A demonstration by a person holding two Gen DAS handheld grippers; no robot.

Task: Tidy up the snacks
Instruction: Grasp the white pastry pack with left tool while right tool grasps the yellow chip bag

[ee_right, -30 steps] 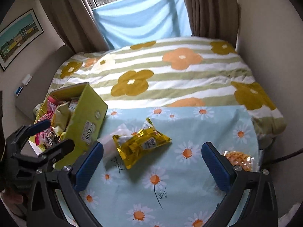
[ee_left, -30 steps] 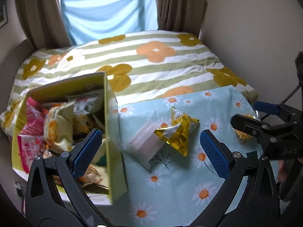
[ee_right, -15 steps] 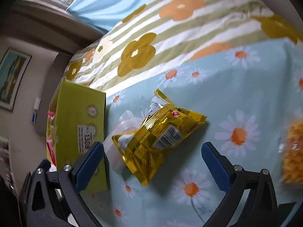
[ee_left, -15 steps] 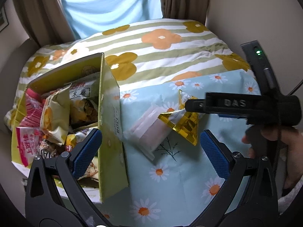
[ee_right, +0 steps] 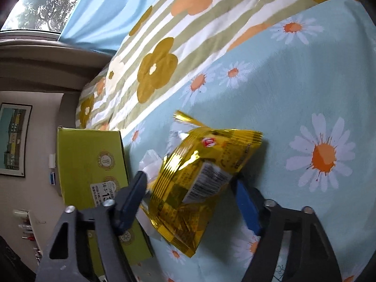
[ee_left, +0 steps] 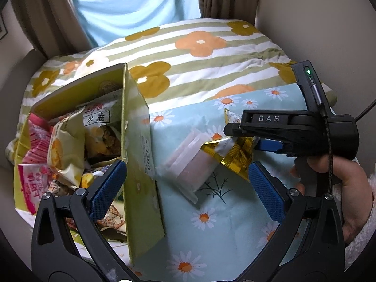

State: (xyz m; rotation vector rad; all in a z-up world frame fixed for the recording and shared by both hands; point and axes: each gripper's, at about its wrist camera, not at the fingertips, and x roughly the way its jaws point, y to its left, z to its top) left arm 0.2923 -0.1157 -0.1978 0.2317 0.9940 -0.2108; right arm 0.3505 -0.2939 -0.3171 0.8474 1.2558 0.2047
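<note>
A gold foil snack bag (ee_right: 202,176) lies on the daisy-print cloth (ee_right: 305,94), partly on top of a clear pale-pink packet (ee_left: 188,162). My right gripper (ee_right: 190,195) has its fingers on either side of the gold bag, closing around it; it also shows in the left wrist view (ee_left: 244,141). My left gripper (ee_left: 185,188) is open and empty, hovering above the cloth beside the open yellow-green box (ee_left: 138,155), which holds several snack packs (ee_left: 65,145).
The cloth lies on a striped flower-print bed cover (ee_left: 199,47). A wall stands at the right, curtains and a window at the back. The box's side faces the right gripper (ee_right: 94,164).
My right gripper has swung down and in from the right, onto the gold bag, and its fingers have narrowed around it. My left gripper has moved slightly closer to the box.
</note>
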